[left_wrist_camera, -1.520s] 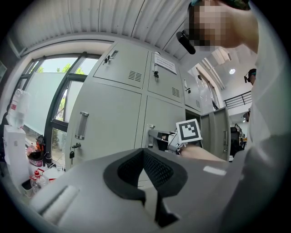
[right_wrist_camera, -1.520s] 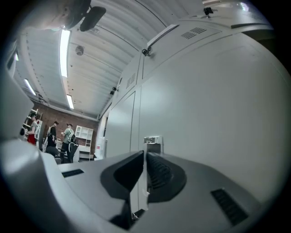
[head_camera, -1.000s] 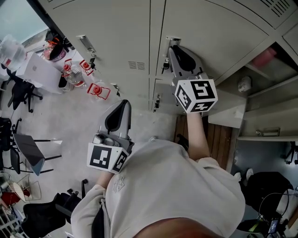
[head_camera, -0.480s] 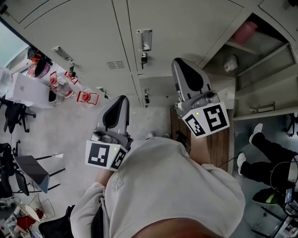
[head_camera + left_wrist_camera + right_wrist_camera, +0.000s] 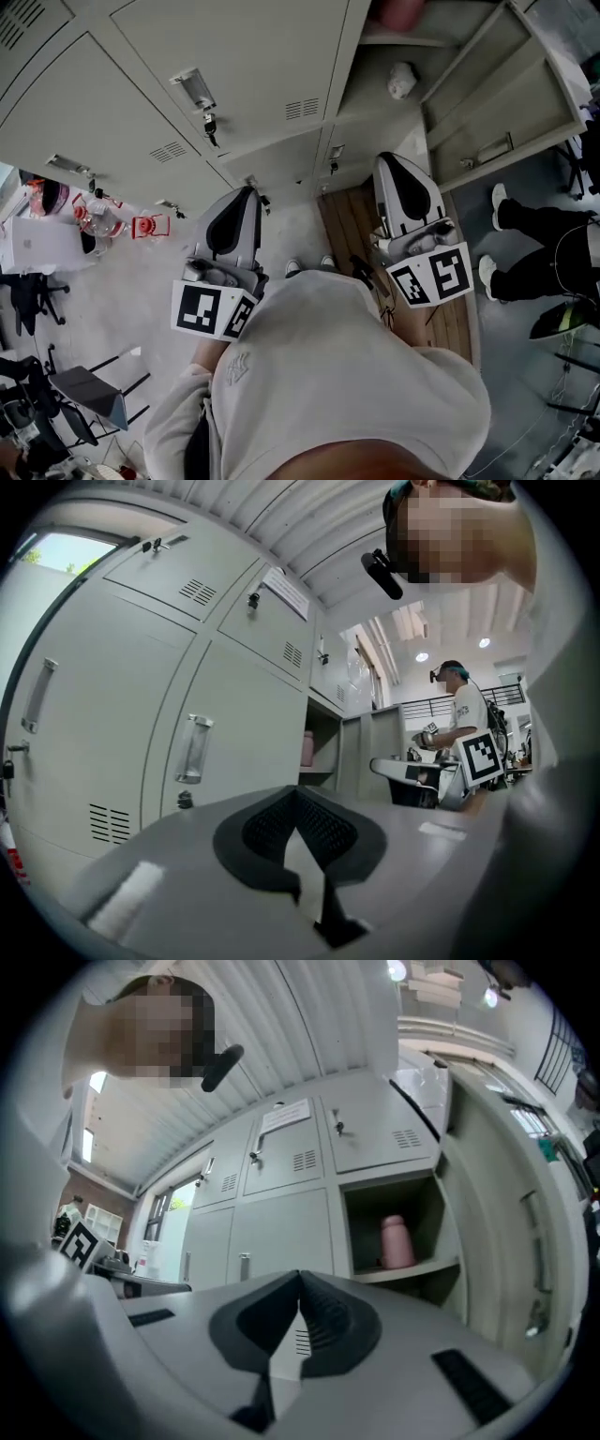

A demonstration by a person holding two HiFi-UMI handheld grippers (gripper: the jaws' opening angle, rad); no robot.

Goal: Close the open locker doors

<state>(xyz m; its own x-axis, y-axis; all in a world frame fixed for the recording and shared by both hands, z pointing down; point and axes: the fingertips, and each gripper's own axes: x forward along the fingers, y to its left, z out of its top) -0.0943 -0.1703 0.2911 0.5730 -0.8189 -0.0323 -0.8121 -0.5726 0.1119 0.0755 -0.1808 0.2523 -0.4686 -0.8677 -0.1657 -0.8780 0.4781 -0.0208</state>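
Grey metal lockers (image 5: 234,66) line the wall above a pale concrete floor (image 5: 141,272). One open locker door (image 5: 511,103) stands swung out at the right, with a pink bottle (image 5: 396,1241) on the shelf inside. The left gripper (image 5: 298,797) and right gripper (image 5: 300,1281) hover clear of the lockers, jaws together and empty.

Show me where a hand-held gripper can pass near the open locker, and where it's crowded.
Free: the wooden floor strip before the open locker, left of its swung door; the shelf either side of the pink bottle. Crowded: the floor at left, around the bottles and red items.
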